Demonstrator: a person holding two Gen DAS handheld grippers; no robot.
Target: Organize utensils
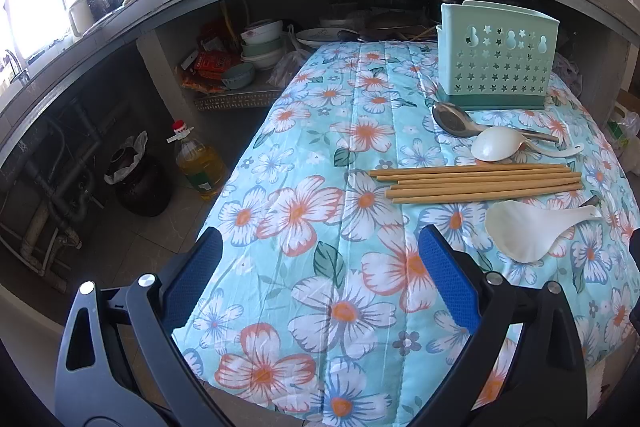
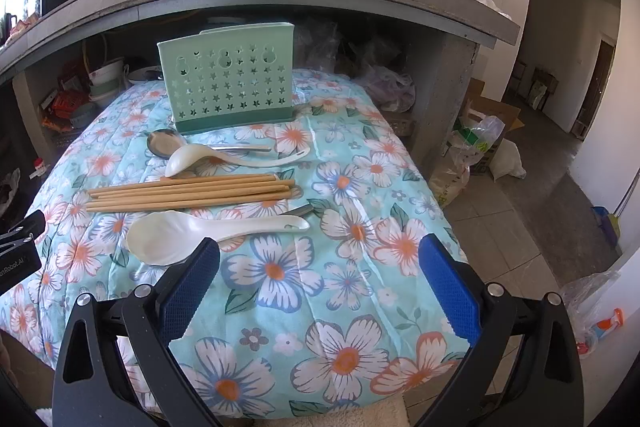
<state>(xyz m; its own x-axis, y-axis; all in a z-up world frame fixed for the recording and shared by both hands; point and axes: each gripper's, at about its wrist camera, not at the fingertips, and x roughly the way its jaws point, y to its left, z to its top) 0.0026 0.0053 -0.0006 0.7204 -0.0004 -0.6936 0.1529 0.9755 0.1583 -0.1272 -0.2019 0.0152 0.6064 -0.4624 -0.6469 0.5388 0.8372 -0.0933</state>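
Across the middle of the floral quilted cloth [image 2: 344, 291] lie my bamboo chopsticks [image 2: 188, 191], bundled parallel for an easy sideways pinch. A broad white plastic rice paddle [image 2: 192, 233] rests nearer; a white ladle [image 2: 224, 157] overlaps a steel spoon [image 2: 160, 143] farther off, just before the upright pale-green perforated utensil holder [image 2: 228, 87]. My left gripper [image 1: 320, 259] and right gripper [image 2: 318, 263] hover spread wide, empty, tilted down, ready to choose.

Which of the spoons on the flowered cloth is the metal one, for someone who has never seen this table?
Find the green star-punched utensil holder standing at the far end of the flowered cloth. Just before its base lies the metal spoon. It alone is shiny grey; a white spoon lies across its handle.
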